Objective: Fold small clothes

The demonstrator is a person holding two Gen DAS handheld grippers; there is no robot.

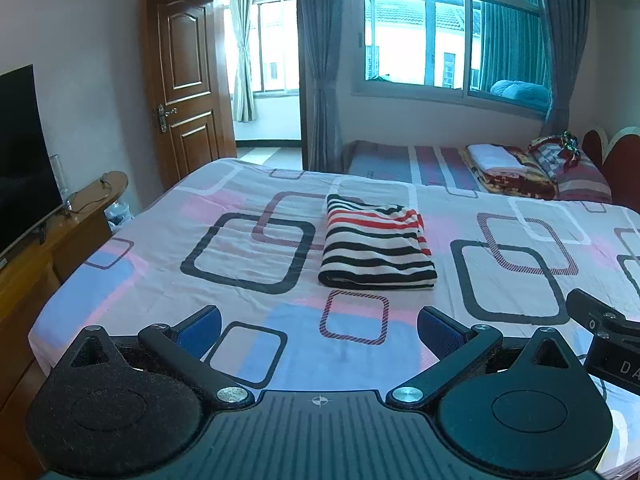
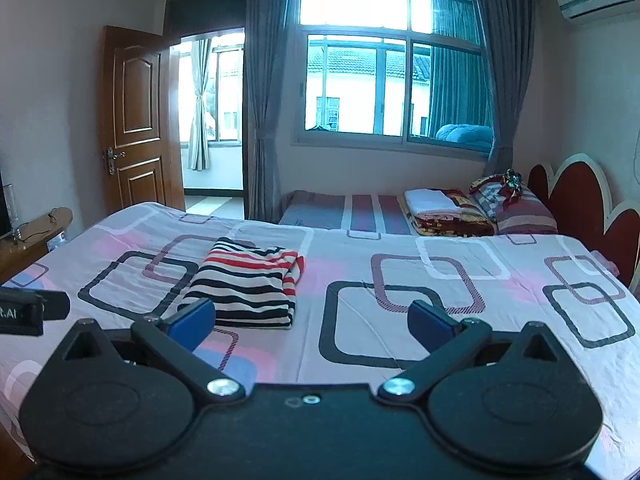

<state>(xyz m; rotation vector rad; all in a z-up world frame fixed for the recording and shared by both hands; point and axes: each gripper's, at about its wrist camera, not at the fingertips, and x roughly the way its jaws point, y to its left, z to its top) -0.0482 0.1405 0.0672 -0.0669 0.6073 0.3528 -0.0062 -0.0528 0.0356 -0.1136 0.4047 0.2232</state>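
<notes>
A small striped garment [image 1: 376,242] in black, white and red lies folded into a neat rectangle on the bed's patterned sheet [image 1: 248,256]. My left gripper [image 1: 318,326] hovers open above the sheet, well short of the garment, with nothing between its blue pads. In the right wrist view the same folded garment [image 2: 248,280] lies ahead and to the left. My right gripper [image 2: 312,316] is open and empty too, its left pad [image 2: 192,316] overlapping the garment's near corner in the picture. Part of the right gripper [image 1: 604,332] shows at the left view's right edge.
A second bed [image 2: 360,210] beyond carries a stack of folded blankets [image 2: 444,210] and a pillow [image 2: 516,200]. A red headboard [image 2: 576,196] is at the right. A wooden TV stand [image 1: 52,236] with a screen [image 1: 24,152] runs along the left. An open door [image 1: 184,80] is at the back.
</notes>
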